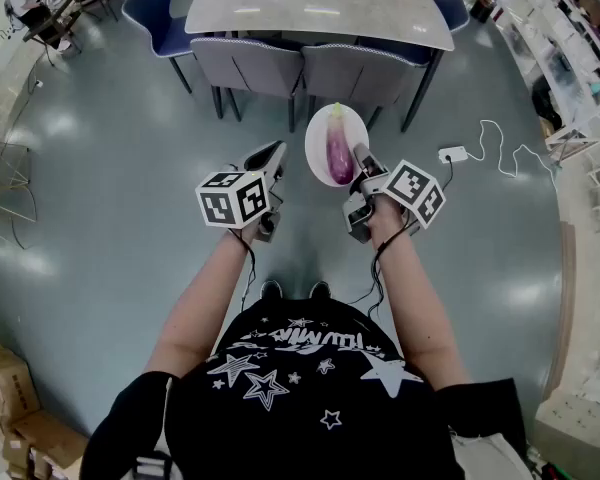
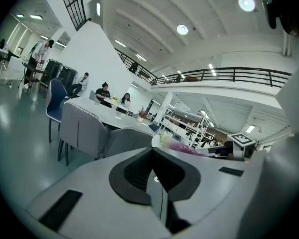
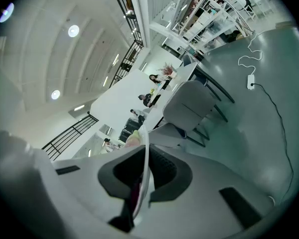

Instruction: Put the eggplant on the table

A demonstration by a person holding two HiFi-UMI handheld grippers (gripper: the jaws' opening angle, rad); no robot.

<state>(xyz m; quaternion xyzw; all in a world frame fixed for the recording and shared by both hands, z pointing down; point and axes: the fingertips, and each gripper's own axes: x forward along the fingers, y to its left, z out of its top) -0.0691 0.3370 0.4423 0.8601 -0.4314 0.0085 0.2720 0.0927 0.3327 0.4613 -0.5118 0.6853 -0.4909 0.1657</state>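
A purple eggplant [image 1: 338, 156] with a green stem lies on a white plate [image 1: 320, 135], held above the floor in front of me. My right gripper [image 1: 361, 156] is shut on the plate's near right rim; in the right gripper view the thin rim [image 3: 146, 151] stands edge-on between the jaws of that gripper [image 3: 142, 183]. My left gripper [image 1: 276, 152] hangs just left of the plate, shut and empty. From the left gripper view its jaws [image 2: 157, 176] meet with nothing between, and the eggplant [image 2: 182, 147] shows beyond them. The grey table [image 1: 320, 6] stands ahead.
Two grey chairs [image 1: 245, 63] [image 1: 358, 73] are pushed in at the table's near side, between me and it. A blue chair [image 1: 158, 18] stands at its left end. A white power strip [image 1: 452, 154] with its cable lies on the floor to the right.
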